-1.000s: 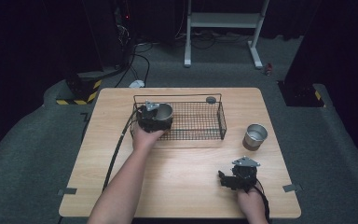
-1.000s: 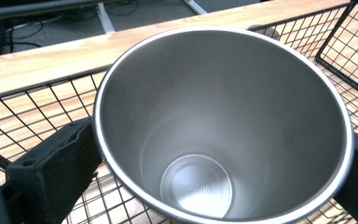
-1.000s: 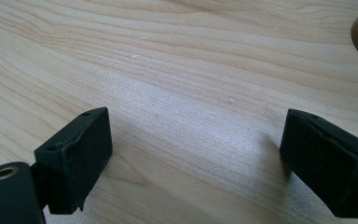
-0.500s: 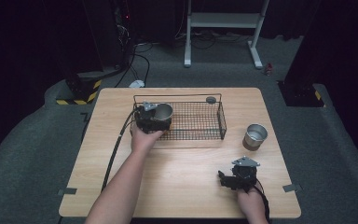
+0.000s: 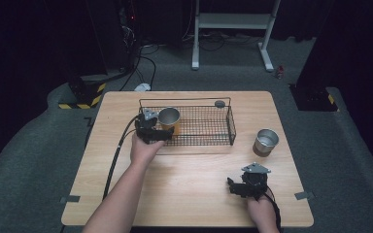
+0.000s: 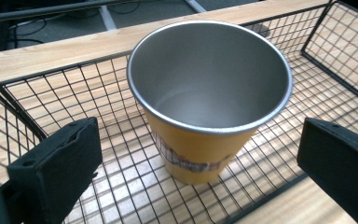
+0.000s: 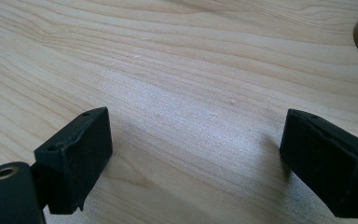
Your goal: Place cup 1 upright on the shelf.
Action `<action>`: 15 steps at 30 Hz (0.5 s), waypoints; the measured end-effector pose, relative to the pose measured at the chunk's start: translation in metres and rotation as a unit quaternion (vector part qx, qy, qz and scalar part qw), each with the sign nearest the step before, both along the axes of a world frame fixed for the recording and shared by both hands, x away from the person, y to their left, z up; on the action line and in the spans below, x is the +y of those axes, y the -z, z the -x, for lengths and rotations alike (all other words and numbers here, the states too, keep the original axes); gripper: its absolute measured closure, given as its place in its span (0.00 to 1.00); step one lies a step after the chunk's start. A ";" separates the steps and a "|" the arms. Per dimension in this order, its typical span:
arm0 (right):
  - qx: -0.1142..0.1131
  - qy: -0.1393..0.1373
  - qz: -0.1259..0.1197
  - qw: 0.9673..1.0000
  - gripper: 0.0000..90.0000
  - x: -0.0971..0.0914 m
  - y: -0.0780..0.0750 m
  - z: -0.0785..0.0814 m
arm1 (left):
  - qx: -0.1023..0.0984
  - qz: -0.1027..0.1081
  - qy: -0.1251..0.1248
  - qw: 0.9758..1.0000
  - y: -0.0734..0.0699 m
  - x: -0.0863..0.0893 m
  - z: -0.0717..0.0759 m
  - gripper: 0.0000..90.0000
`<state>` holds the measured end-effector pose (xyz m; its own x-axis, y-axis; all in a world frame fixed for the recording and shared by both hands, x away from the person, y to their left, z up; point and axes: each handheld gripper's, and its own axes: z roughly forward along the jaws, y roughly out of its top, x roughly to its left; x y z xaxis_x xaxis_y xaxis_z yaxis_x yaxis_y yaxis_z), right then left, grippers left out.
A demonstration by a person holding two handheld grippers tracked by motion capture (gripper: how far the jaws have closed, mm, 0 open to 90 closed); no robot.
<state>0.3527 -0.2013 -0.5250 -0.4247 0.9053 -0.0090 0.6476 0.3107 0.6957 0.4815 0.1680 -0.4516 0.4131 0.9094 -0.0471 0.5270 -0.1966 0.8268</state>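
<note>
While its jaws stand wide, the left gripper (image 6: 196,154) flanks an upright orange steel cup (image 6: 209,98) inside the wire basket (image 6: 340,42). The right gripper (image 7: 196,158), also spread wide, rests over the bare wooden table (image 7: 177,60).

Both forearms are bare, with no sleeves. Each tool is black: the left tool (image 5: 151,130) trails a black cable and carries a grey three-cornered plate, as does the right tool (image 5: 246,184). The jaws are blocky, matte black pads, with a brass-ringed screw hole beside one.

High view looks down over my table (image 5: 184,194); my left gripper's camera sits close, sharing the basket (image 6: 340,60); right's hugs bare wood.
</note>
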 end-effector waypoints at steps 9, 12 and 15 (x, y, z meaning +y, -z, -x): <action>0.000 -0.001 0.001 1.000 0.10 0.000 0.000 0.000 | -0.001 -0.001 0.009 1.000 -0.007 0.006 0.014 0.01; 0.000 -0.001 0.001 1.000 0.10 0.000 0.000 0.000 | 0.000 -0.001 0.009 1.000 -0.008 0.009 0.019 0.01; 0.000 -0.001 0.001 1.000 0.10 0.000 0.000 0.000 | 0.001 0.004 0.013 1.000 -0.007 0.010 0.024 0.01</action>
